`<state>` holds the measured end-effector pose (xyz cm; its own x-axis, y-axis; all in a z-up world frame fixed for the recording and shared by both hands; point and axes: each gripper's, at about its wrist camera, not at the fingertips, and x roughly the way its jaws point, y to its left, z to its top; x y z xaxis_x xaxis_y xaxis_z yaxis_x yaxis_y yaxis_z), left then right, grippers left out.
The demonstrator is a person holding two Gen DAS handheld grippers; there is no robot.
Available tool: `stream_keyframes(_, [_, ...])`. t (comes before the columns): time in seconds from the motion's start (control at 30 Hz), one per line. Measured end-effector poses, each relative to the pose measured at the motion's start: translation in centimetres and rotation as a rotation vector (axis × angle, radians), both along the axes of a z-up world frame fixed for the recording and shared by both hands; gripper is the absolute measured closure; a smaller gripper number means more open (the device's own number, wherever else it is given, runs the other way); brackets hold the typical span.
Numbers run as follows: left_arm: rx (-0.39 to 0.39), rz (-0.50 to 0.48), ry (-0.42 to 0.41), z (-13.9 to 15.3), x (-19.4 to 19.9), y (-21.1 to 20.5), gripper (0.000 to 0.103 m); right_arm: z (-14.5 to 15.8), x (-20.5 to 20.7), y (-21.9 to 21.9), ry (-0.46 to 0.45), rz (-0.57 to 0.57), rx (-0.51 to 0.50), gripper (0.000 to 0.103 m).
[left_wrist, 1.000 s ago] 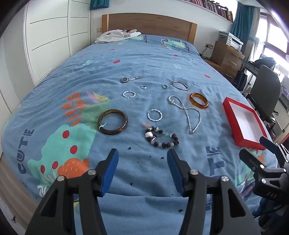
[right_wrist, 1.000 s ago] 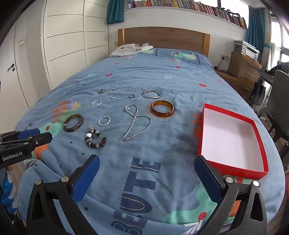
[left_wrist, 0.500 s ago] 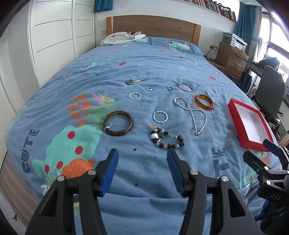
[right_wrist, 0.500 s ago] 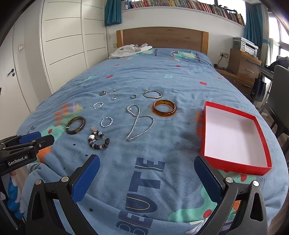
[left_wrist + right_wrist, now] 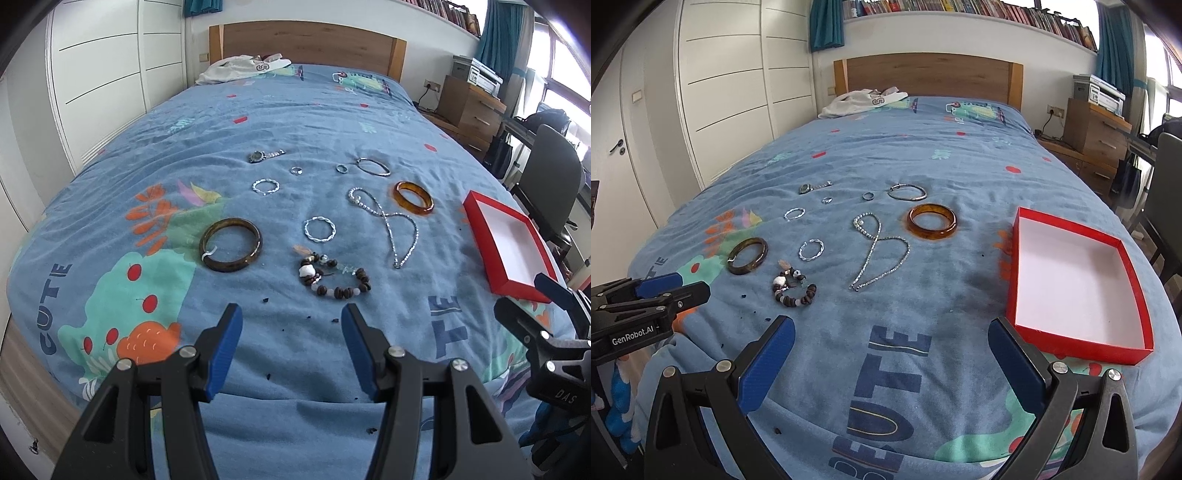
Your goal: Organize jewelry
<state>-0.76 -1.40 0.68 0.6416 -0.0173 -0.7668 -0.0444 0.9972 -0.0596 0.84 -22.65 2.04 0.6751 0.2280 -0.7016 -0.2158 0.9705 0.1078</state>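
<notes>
Printed on blue bedspread [image 5: 960, 170]: "CUTE" at 9 o'clock in left view, "BEUTTE" at 6 in right. "GenRobot.AI" on left gripper [image 5: 291, 317] body, "DAS" on right gripper [image 5: 892, 332]. Both spread wide, gripping nothing. Jewelry at 12: beaded bracelet [image 5: 334, 275], dark bangle [image 5: 231, 249], amber bangle [image 5: 932, 221], chain necklace [image 5: 879, 251]. Red box [image 5: 1137, 295] at 3, corner cut by gripper. Small rings too tiny to detail.
</notes>
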Motion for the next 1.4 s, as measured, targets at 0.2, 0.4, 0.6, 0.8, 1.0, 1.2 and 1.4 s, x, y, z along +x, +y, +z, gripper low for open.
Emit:
stream_keyframes(0.2, [-0.023,0.015,0.004,0.1,0.6,0.2,0.049,0.5,-0.1,-0.4,-0.001,-0.011,0.002,0.001])
stream_keyframes(0.4, [0.017,0.035,-0.006,0.1,1.3,0.4,0.049,0.2,0.7,-0.1,0.000,-0.006,0.014,0.001])
stream_keyframes(0.6, [0.043,0.065,-0.002,-1.6,3.6,0.8,0.049,-1.3,2.7,1.2,0.023,0.033,0.024,0.001])
stream_keyframes(0.8, [0.104,0.038,0.022,-2.6,7.7,0.2,0.049,-2.2,7.0,2.0,0.027,0.048,-0.003,0.001])
stream_keyframes(1.0, [0.194,-0.040,0.001,0.4,9.1,-1.1,0.049,-0.6,10.2,1.6,0.018,-0.015,0.051,0.001])
stream_keyframes(1.2, [0.192,-0.021,-0.086,1.0,6.7,-1.0,0.049,-1.4,7.7,1.2,-0.001,-0.073,0.101,0.001])
stream_keyframes(1.4, [0.156,0.013,-0.139,4.1,1.5,-0.7,0.049,0.6,3.3,1.2,0.016,-0.052,0.056,0.001])
